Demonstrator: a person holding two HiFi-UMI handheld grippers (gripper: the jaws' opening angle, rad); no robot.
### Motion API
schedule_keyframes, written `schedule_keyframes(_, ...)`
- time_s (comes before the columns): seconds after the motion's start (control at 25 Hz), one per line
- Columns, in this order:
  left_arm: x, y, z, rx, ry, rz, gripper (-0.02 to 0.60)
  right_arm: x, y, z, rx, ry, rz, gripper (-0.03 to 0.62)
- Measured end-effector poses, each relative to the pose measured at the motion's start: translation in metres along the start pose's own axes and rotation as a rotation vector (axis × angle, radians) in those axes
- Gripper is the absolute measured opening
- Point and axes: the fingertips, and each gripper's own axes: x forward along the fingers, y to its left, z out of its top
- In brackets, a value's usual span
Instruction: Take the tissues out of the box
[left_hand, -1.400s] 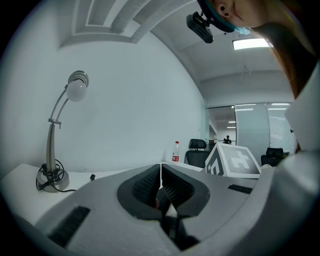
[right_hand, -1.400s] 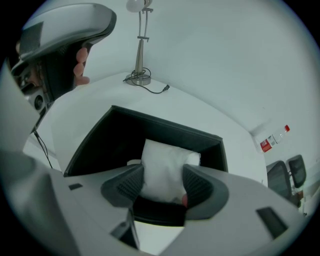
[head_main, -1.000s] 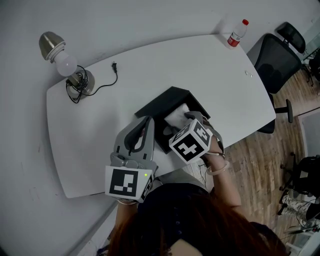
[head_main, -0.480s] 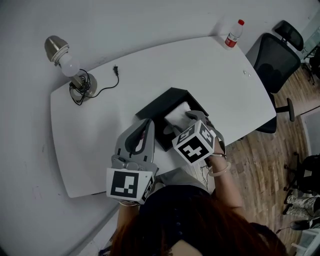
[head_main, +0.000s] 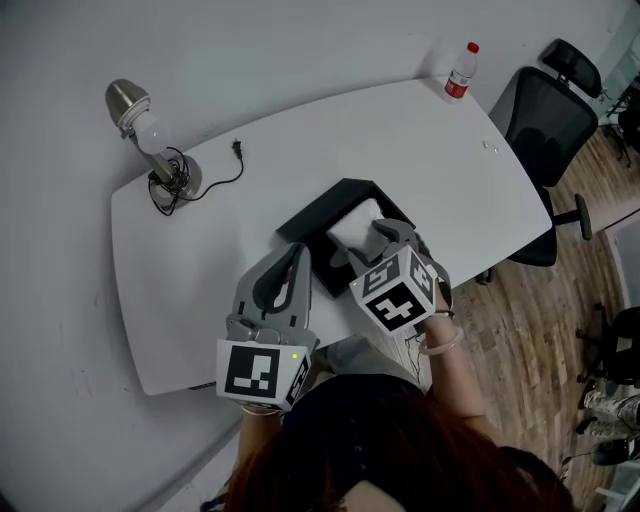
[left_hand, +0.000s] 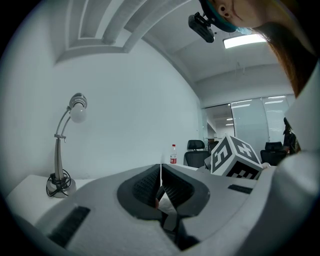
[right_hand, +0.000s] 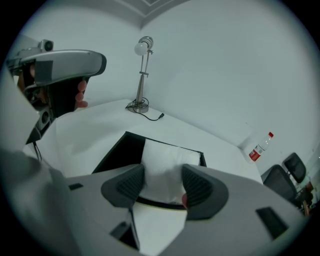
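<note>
The right gripper (right_hand: 162, 184) clamps its fingers on the tissues (right_hand: 159, 157) in the black box (right_hand: 116, 152); the left gripper (left_hand: 160, 186) has its fingers closed. The far bottle (head_main: 458, 73) has a red label, too small to read.

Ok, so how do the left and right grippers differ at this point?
The left gripper has its jaws together with nothing between them; the right gripper has them wide apart, pressing the tissues between them. The left gripper hangs beside the black box; the right gripper reaches into it. Both are over the white table.
</note>
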Motion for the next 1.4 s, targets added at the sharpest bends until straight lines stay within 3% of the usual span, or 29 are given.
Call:
schedule_keyframes(0.8,-0.047,-0.022,0.011,0.026,-0.033,0.002,0.026,-0.058,-0.003,0.029,0.065,-0.250,-0.148,0.252)
schedule_keyframes(1.4,-0.089,-0.043,0.015,0.030,-0.056,-0.004,0.026,-0.104,0.023,0.033,0.072,-0.352,-0.203,0.251)
